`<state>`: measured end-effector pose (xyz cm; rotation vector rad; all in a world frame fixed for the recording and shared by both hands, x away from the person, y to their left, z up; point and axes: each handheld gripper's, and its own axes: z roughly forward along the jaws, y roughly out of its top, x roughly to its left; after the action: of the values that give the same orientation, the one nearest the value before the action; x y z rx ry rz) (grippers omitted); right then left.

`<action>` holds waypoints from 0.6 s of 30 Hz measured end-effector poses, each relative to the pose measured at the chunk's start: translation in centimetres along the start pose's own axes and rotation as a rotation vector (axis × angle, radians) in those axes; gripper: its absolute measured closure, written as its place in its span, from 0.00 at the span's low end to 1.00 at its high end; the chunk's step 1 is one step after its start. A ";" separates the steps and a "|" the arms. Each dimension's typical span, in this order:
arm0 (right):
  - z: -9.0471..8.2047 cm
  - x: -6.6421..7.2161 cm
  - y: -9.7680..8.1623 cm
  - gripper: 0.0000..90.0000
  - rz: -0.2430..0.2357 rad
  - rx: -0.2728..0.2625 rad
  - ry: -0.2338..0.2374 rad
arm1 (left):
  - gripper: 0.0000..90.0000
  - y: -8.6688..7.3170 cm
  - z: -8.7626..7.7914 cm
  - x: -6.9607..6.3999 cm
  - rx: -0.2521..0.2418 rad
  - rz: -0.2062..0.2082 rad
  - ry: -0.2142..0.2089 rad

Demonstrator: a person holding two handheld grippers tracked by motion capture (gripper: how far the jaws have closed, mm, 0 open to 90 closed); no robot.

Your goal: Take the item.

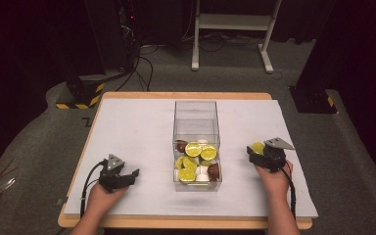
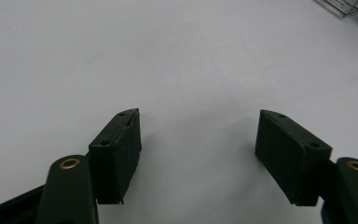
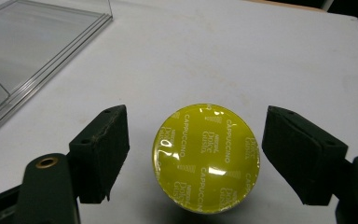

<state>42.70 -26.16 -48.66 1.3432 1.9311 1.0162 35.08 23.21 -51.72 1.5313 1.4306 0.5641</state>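
Note:
A yellow-lidded coffee capsule (image 3: 206, 158) stands on the white table cover between the pads of my right gripper (image 3: 196, 154), with a gap on each side of it. In the high view that capsule (image 1: 258, 147) sits right of the clear box, at the tip of the right gripper (image 1: 255, 152). The clear plastic box (image 1: 196, 110) at the table's middle holds several yellow-lidded, brown and white capsules (image 1: 194, 149). My left gripper (image 1: 133, 175) rests low at the front left, open over the bare cover (image 2: 191, 70), with nothing between its pads (image 2: 119, 149).
The white cover (image 1: 137, 127) spans a wooden table (image 1: 186, 95). The box's clear wall (image 3: 42, 51) lies to the left in the right gripper view. A white frame stand (image 1: 232, 22) and dark equipment with cables stand on the floor beyond.

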 end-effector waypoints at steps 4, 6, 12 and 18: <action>-0.4 0.1 0.1 0.24 0.001 -0.015 -0.006 | 0.35 0.0 0.0 0.0 0.000 -0.001 0.000; -0.5 0.1 0.1 0.24 0.001 -0.018 -0.009 | 0.35 0.0 0.0 0.0 0.000 -0.001 0.000; -1.1 0.5 0.3 0.24 -0.004 -0.038 -0.010 | 0.35 0.0 0.0 0.0 0.001 0.001 -0.001; -1.6 0.8 0.5 0.24 -0.018 -0.059 -0.023 | 0.35 0.0 0.0 0.0 0.003 0.001 -0.002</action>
<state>41.43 -25.71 -47.41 1.2968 1.8786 1.0371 35.09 23.21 -51.71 1.5344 1.4293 0.5611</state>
